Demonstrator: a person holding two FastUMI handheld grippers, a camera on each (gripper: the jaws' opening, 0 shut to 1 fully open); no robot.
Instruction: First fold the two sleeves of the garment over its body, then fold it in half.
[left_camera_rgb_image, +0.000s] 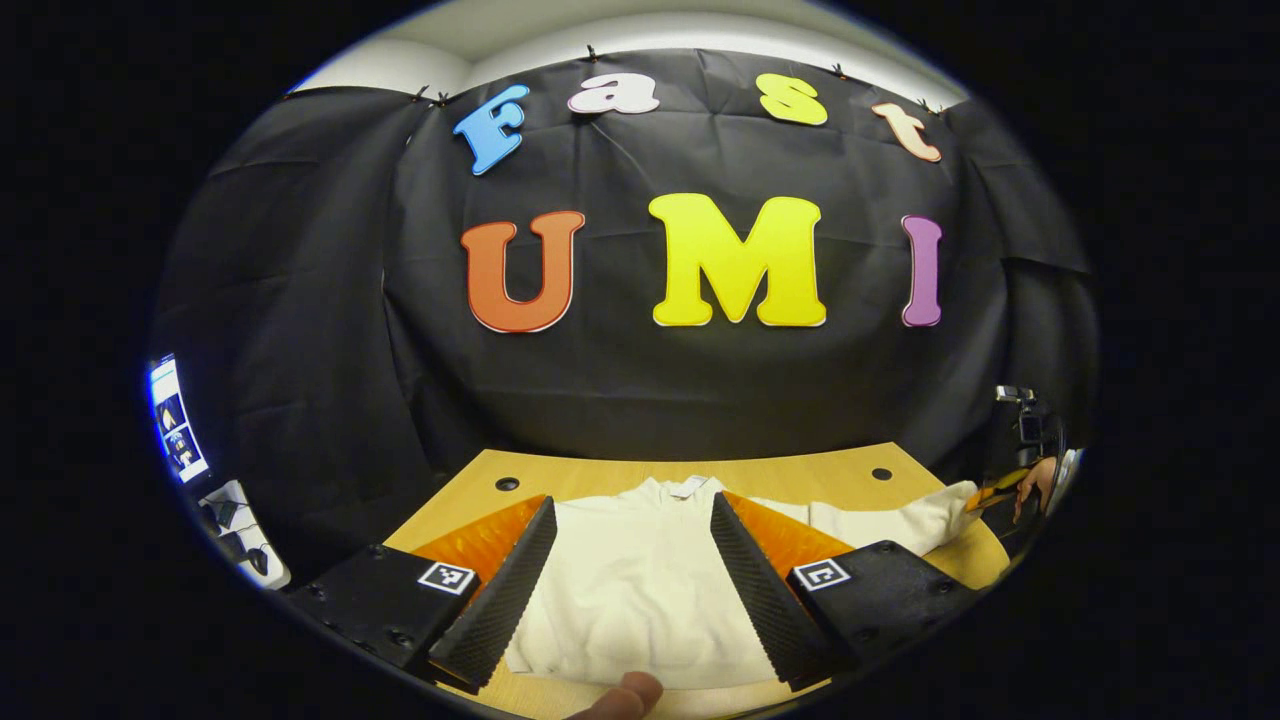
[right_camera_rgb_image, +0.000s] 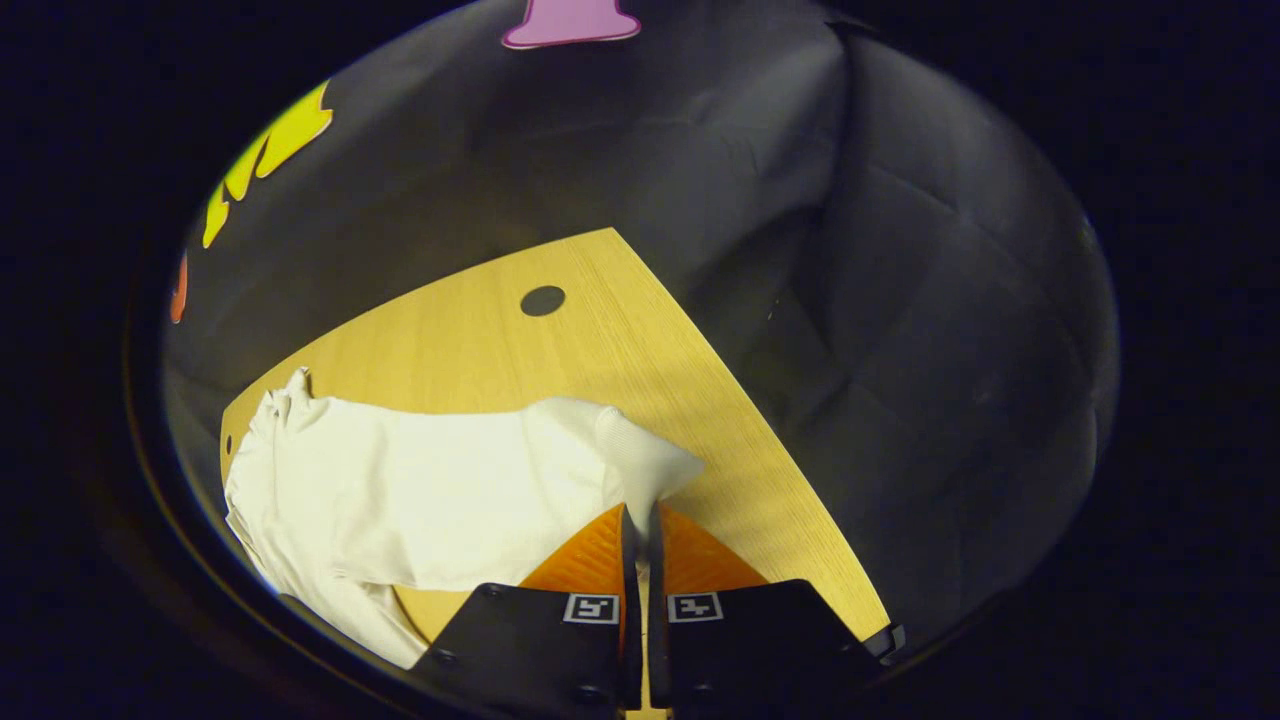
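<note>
Legible text: none.
Square black-and-white coded markers (left_camera_rgb_image: 446, 577), 1 on each finger mount of the left gripper (left_camera_rgb_image: 625, 590), lower frame; carry no readable characters.
Collar tag (left_camera_rgb_image: 688, 487) on white garment (left_camera_rgb_image: 640, 590), centre: too small to read.

Setting: recording booth in a lab or office. Evidence: black cloth wall (left_camera_rgb_image: 300, 300) clipped up along its top edge; light wooden table (right_camera_rgb_image: 600, 330) with round cable holes; lit monitor (left_camera_rgb_image: 175, 420) at the side; pale ceiling (left_camera_rgb_image: 600, 25) above the cloth.
</note>
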